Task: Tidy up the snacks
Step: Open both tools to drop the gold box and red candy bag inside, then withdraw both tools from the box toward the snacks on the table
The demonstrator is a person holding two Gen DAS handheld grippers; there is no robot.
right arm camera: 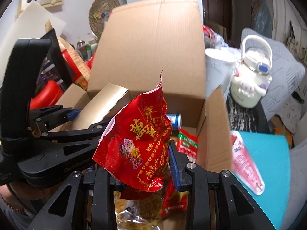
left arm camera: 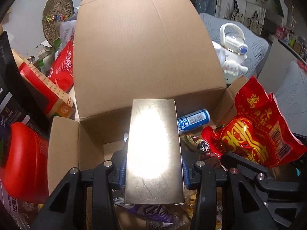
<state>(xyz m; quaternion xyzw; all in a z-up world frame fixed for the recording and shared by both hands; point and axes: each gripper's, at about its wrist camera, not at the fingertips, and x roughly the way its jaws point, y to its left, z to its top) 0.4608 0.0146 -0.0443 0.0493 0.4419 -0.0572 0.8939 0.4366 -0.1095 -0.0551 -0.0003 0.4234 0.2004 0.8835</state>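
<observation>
Snacks fill the open cardboard box (left arm camera: 145, 46), its tall back flap standing up. The left claw (left arm camera: 153, 164) pinches a shiny gold box (left arm camera: 153, 149) by its long sides, tilted down over the carton's opening. Just to its right, the right claw (right arm camera: 142, 172) is pressed together on a crinkled red packet (right arm camera: 138, 143), also above the carton. Inside lie a blue can (left arm camera: 193, 119), a purple wrapper (left arm camera: 153, 214) and 1 green-and-red packet (right arm camera: 187, 143). A white character kettle (right arm camera: 249, 82) stands off to the right.
</observation>
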